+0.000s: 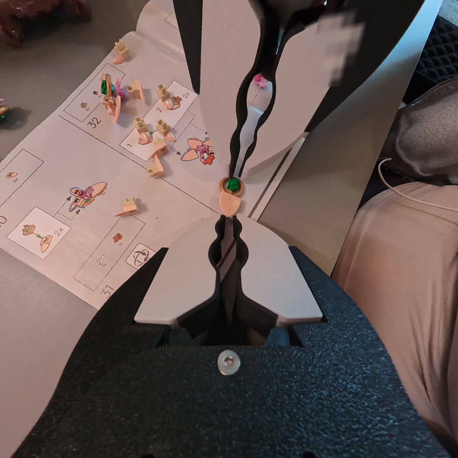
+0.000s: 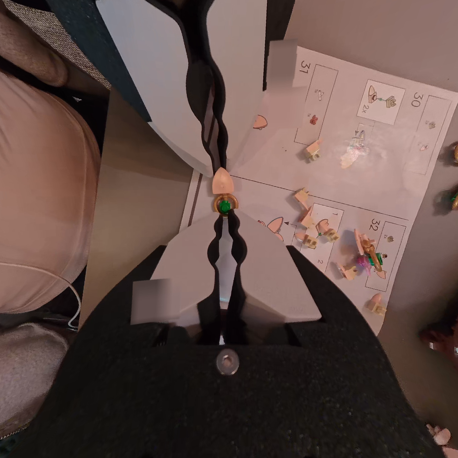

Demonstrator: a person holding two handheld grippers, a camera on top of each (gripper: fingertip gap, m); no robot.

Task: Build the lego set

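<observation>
A small assembly hangs between my two grippers above the instruction sheet [image 1: 74, 173]: a peach petal [image 1: 230, 203], a gold ring [image 1: 222, 188] and a green stud [image 1: 232, 184] inside the ring. My left gripper [image 1: 228, 218] is shut on the petal's pointed end. My right gripper [image 1: 235, 173] comes from the opposite side, shut on the ring and stud. In the right wrist view the right gripper [image 2: 225, 216] pinches the green stud [image 2: 225, 205] and gold ring [image 2: 235, 202]. The left gripper [image 2: 219, 172] holds the petal [image 2: 223, 184] from above.
Several loose peach petals with tan clips [image 1: 143, 131] lie on the sheet, beside a partly built flower [image 1: 111, 96] with gold, green and pink parts. It also shows in the right wrist view [image 2: 369, 255]. A person's beige-trousered legs [image 1: 396, 272] are at the table edge. About 10 cm separates my right fingertips from the partly built flower [image 1: 111, 96].
</observation>
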